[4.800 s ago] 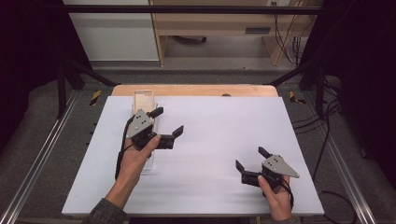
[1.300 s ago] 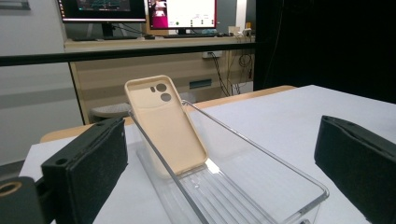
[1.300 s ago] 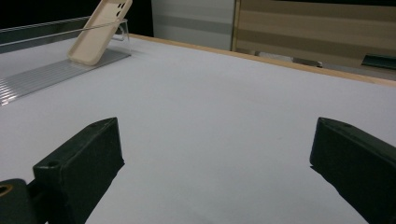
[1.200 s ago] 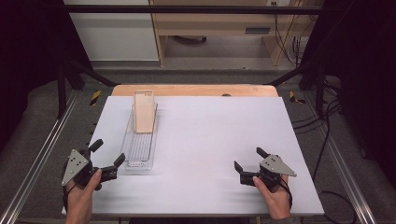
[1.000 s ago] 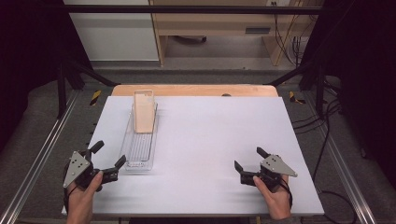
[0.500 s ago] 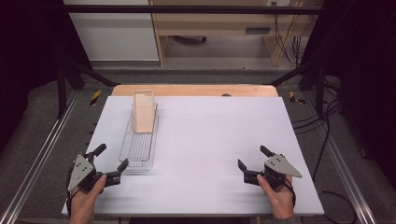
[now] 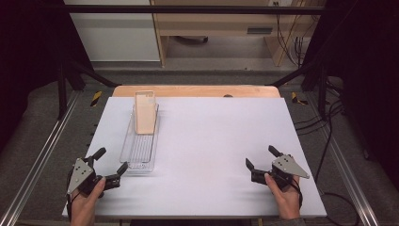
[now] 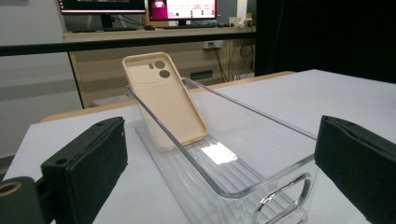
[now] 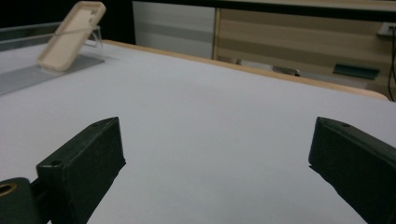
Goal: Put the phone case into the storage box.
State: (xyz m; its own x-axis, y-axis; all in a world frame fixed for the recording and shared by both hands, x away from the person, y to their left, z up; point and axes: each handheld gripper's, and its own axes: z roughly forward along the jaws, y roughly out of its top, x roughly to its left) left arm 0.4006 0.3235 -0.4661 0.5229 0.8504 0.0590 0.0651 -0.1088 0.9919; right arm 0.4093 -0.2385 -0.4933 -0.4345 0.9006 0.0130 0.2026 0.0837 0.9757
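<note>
Left gripper (image 7: 109,165), jaws apart, just short of clear tray (image 7: 139,153) with leaning phone case (image 7: 145,113).

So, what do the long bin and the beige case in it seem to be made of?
The bin looks like clear, glossy hard plastic: you see through its walls, and its ribbed floor reflects light. The phone case seems matte soft plastic or silicone; the beige surface shows no shine.

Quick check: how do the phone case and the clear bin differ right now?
The phone case is opaque beige; the clear bin is see-through. The case stands tilted, leaning against the bin's far end; the bin lies flat on the table. The case is much shorter than the bin. Neither is gripped.
</note>
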